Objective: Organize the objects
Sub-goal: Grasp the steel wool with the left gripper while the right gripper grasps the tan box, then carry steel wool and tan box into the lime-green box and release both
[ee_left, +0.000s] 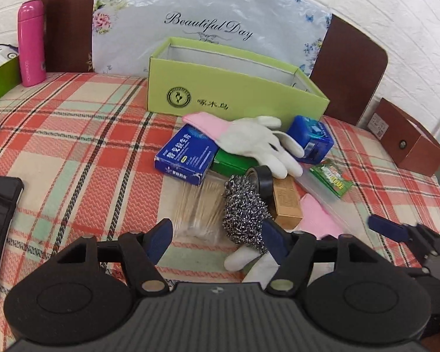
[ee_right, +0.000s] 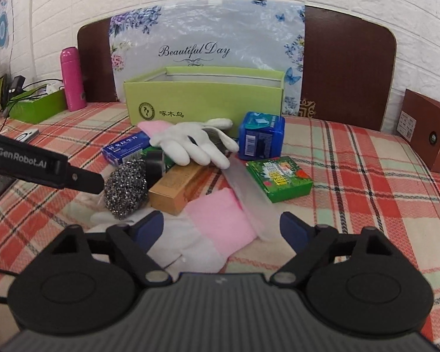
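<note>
Plaid-covered bed (ee_right: pixel 366 158), red, cream and green checks; headboard (ee_right: pixel 349 67) dark brown wood at the far edge, white brick-pattern wall behind. A floral plastic bag (ee_right: pixel 208 29) reading "Beautiful Day" leans on the headboard. Open lime-green box (ee_right: pixel 202 102) stands at the far edge, mid-bed, logo and Chinese characters on its front. Clutter heap lies just in front of it: white glove (ee_right: pixel 190 143) with pink cuff draped over a blue carton (ee_left: pixel 187 155) and a black tape roll (ee_left: pixel 262 180); blue container (ee_right: pixel 261 138) just right of the glove; steel-wool scourer (ee_left: pixel 243 214) touching a tan carton (ee_right: pixel 176 187); clear flat strip (ee_right: pixel 249 193) running toward the near edge; green printed box (ee_right: pixel 280 179) beside it, print unreadable. Second pink-cuffed glove (ee_right: pixel 220 223) lies nearest, its fingers under the scourer. Bag of wooden sticks (ee_left: pixel 196 205) left of the scourer. Left gripper (ee_left: pixel 217 239), jaws apart, empty, flanks the sticks and scourer. Right gripper (ee_right: pixel 223 228), jaws wide, empty, straddles the near glove. "GenRobot.AI" shows on the left gripper's side. Pink flask (ee_right: pixel 72 79) at the far-left corner beside a green tray (ee_right: pixel 38 105); brown box (ee_right: pixel 428 135) at the right edge.
</note>
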The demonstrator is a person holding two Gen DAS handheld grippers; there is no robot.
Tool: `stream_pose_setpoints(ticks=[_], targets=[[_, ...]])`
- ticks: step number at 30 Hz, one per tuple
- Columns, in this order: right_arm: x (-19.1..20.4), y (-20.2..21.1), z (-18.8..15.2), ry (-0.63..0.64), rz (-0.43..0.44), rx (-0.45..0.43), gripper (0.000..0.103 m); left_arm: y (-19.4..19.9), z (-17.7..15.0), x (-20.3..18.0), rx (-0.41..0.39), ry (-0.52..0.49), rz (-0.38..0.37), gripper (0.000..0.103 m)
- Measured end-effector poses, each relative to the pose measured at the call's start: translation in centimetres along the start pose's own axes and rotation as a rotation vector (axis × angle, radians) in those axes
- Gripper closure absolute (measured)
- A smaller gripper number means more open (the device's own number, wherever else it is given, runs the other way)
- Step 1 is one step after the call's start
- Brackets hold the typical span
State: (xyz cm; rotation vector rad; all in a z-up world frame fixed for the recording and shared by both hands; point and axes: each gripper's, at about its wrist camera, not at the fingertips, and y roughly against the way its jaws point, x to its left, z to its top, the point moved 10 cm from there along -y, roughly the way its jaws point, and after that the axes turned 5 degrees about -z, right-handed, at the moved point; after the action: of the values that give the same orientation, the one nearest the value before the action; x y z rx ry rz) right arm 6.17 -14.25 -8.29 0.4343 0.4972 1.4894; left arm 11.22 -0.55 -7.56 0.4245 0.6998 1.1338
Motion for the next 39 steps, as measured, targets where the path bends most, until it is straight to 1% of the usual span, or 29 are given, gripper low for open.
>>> stream_pose_setpoints(ticks=[1,3,5,8,9,10,12,15,18,19,20,24,25,27,29,30,33,36,39], targets=[[0.6,-0.2,0.4,0.000,0.020,-0.007,0.019,0.2,0.2,0.1,-0.011,0.006,-0.002,0.036],[1.8,-1.0,1.0,0.021,0.063,-0.011,0.034,0.6,0.7,0.3,-0.029,0.018,-0.011,0.041],[2.9,-2.3,1.4,0.045,0.083,0.002,0.043,0.9,1.1,0.3,-0.040,0.023,-0.022,0.045],[3.9,-4.4,1.7,0.043,0.097,0.015,0.045,0.8,1.1,0.0,-0.039,0.021,-0.038,0.046],[3.9,-4.8,1.6,0.045,0.095,0.022,0.061,0.6,1.1,-0.2,-0.035,0.020,-0.040,0.046],[4.0,-5.0,1.5,0.050,0.114,0.037,0.068,0.3,1.1,-0.5,-0.030,0.018,-0.041,0.046],[3.3,-4.5,1.2,0.036,0.116,0.040,0.071,-0.7,0.9,-1.3,-0.013,-0.003,-0.055,0.046],[1.7,-3.0,0.7,0.042,0.086,0.036,0.072,-2.8,0.8,-2.6,0.024,-0.041,-0.052,0.046],[0.2,-1.2,0.1,0.040,0.094,0.040,0.073,-4.5,0.7,-3.3,0.048,-0.071,-0.036,0.046],[-0.1,-0.6,-0.2,0.050,0.096,0.040,0.073,-4.9,0.7,-3.4,0.053,-0.084,-0.039,0.058],[-0.3,-0.1,-0.4,0.062,0.094,0.043,0.073,-5.2,0.6,-3.4,0.064,-0.100,-0.038,0.067],[-0.9,0.4,-1.1,0.068,0.082,0.062,0.072,-4.1,0.2,-3.5,0.087,-0.156,-0.066,0.069],[-0.9,0.3,-1.2,0.063,0.077,0.062,0.071,-3.6,0.2,-3.5,0.089,-0.165,-0.073,0.069],[-0.8,0.0,-1.1,0.063,0.069,0.060,0.064,-3.1,-0.2,-3.4,0.099,-0.180,-0.078,0.067],[-0.5,-0.4,-0.9,0.068,0.070,0.057,0.063,-3.2,-0.3,-3.3,0.094,-0.166,-0.074,0.064],[-0.4,-0.6,-0.8,0.066,0.075,0.056,0.063,-3.6,-0.2,-3.1,0.095,-0.154,-0.064,0.059],[-0.1,-1.2,-0.5,0.059,0.081,0.059,0.063,-4.3,-0.2,-3.0,0.103,-0.126,-0.064,0.060],[-0.1,-1.4,-0.5,0.058,0.081,0.063,0.063,-4.4,-0.1,-3.1,0.102,-0.137,-0.059,0.060],[-0.1,-1.9,-0.6,0.053,0.081,0.076,0.063,-4.5,-0.2,-3.0,0.106,-0.128,-0.061,0.060]])
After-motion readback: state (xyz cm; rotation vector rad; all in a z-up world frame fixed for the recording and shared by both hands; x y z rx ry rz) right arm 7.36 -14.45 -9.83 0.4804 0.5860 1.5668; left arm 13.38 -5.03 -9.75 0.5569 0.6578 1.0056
